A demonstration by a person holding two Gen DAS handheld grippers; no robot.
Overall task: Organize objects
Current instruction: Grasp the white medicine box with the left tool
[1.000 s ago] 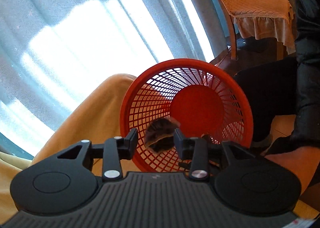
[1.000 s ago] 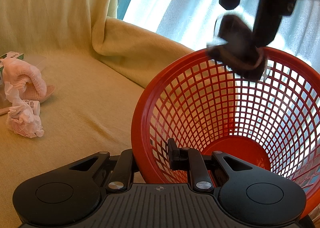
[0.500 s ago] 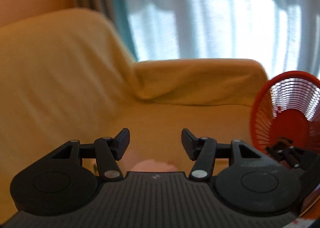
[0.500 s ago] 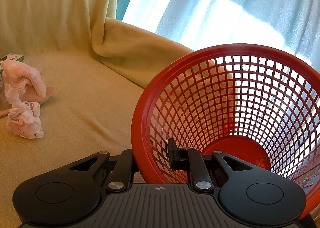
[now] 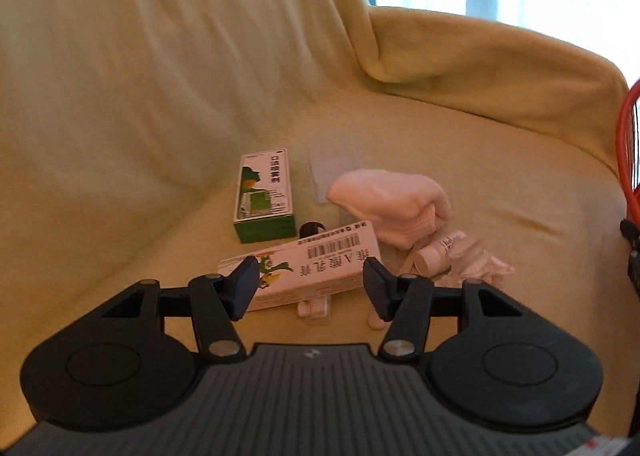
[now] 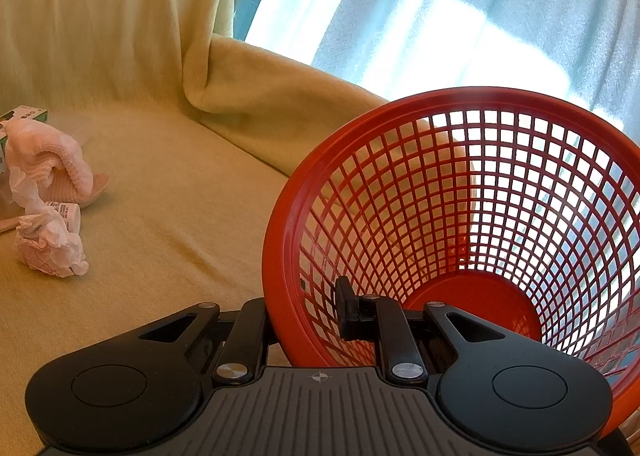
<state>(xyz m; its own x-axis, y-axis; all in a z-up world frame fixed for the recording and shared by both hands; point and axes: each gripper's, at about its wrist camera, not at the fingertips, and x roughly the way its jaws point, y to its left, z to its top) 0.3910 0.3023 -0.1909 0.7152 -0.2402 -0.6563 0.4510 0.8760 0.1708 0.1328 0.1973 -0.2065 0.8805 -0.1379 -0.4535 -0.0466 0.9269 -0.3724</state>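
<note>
My left gripper [image 5: 308, 276] hangs open over a pile on the yellow-covered sofa, with nothing gripped. Just beyond its fingertips lies a long white box [image 5: 320, 264] with a barcode. Behind that lie a green box [image 5: 264, 191], a dark cap [image 5: 311, 229], a clear plastic case [image 5: 332, 163] and a pink cloth [image 5: 392, 199]. To the right are a small white bottle [image 5: 432, 256] and a crumpled tissue [image 5: 480, 264]. My right gripper [image 6: 308, 316] is shut on the wall of the tilted red mesh basket [image 6: 400, 111], one finger inside and one outside.
The basket's rim [image 5: 628, 159] shows at the left wrist view's right edge. The sofa's back and armrest [image 6: 260, 95] enclose the seat. A bright curtained window [image 6: 440, 15] is behind. The right wrist view shows the pink cloth [image 6: 52, 159] and tissue [image 6: 48, 248] at far left.
My left gripper released a dark object over the basket, opened wider, then swung left and down to the pile on the sofa. The dark object is out of view. The right gripper held still.
</note>
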